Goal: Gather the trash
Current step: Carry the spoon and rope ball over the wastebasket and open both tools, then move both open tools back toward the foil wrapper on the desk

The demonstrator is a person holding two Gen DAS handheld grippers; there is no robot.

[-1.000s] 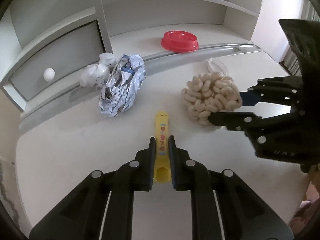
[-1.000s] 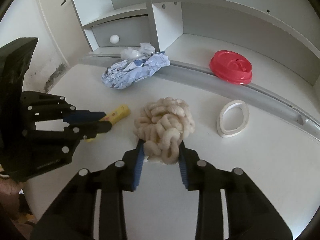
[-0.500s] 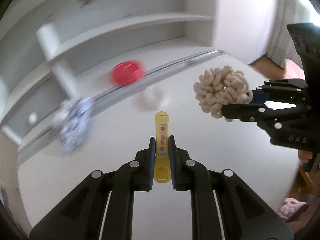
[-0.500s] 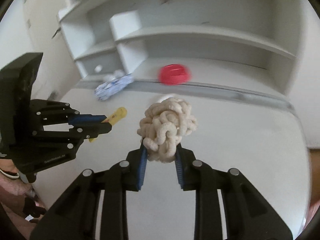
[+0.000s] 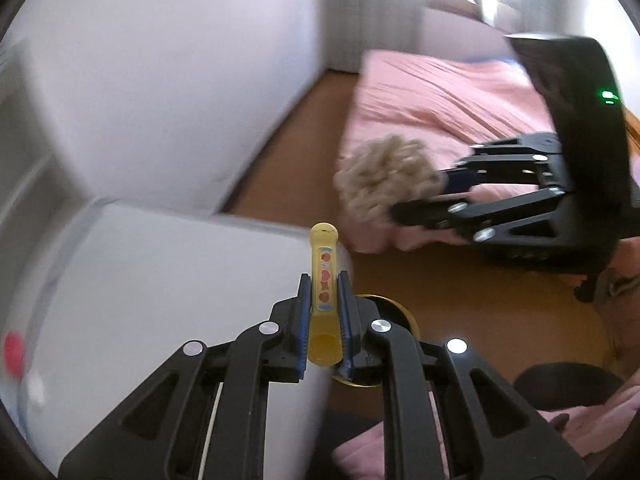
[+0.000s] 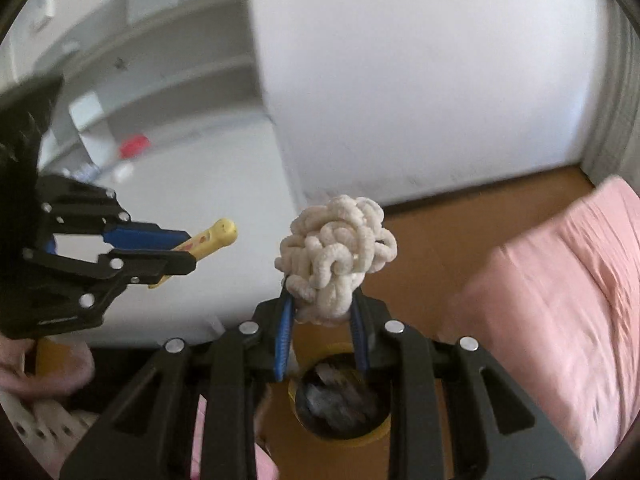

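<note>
The small yellow plastic tube with red stickers sits clamped in the left hand-held gripper, above the desk's corner edge. The cream knotted cord ball is pinched at its bottom in the right hand-held gripper. Both hang above the round gold-rimmed bin on the brown floor. To do it well, I think each piece should be centred over the bin's mouth before letting go.

- The bin sat mostly hidden behind the right gripper; its blurred contents could not be told.
- In the left view only a sliver of the bin's rim showed.
- The red lid and shelves were smeared by blur.
- The bed was cut off by the edge.
</note>
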